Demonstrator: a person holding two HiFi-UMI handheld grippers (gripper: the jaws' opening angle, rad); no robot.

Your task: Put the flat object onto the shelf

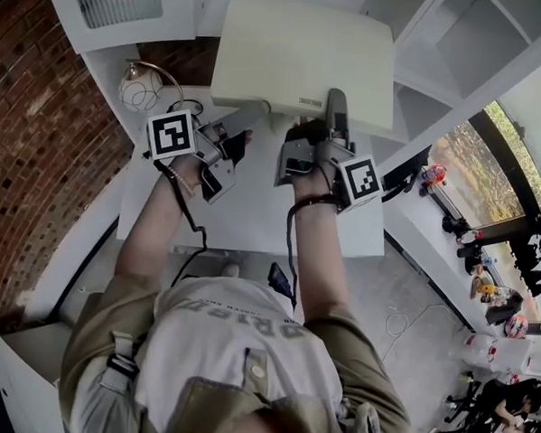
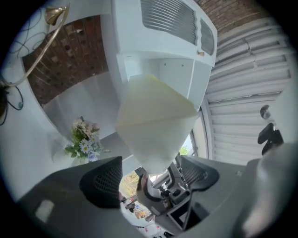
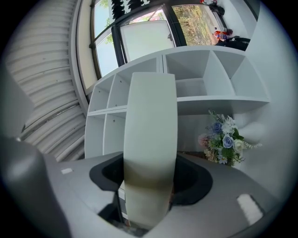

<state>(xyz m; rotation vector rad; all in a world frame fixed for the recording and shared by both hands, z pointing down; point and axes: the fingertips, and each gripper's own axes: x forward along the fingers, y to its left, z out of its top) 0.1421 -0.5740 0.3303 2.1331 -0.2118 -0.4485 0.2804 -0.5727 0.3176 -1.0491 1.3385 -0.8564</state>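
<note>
The flat object [image 1: 301, 59] is a cream panel held up in front of the white shelf unit [image 1: 460, 49]. My right gripper [image 1: 335, 110] is shut on its near edge. In the right gripper view the panel [image 3: 149, 135] runs straight up between both pads of that gripper [image 3: 149, 181]. My left gripper [image 1: 250, 124] is at the panel's lower left edge. In the left gripper view a corner of the panel [image 2: 156, 121] hangs between the spread jaws of the gripper [image 2: 151, 179], and neither pad presses on it.
The shelf's open compartments [image 3: 205, 88] stand ahead, with a flower bunch [image 3: 223, 139] on the white table [image 1: 253, 210] below. A wire-frame ornament [image 1: 142, 87] stands at the left, by a brick wall [image 1: 40, 136]. Windows [image 1: 490, 168] are at the right.
</note>
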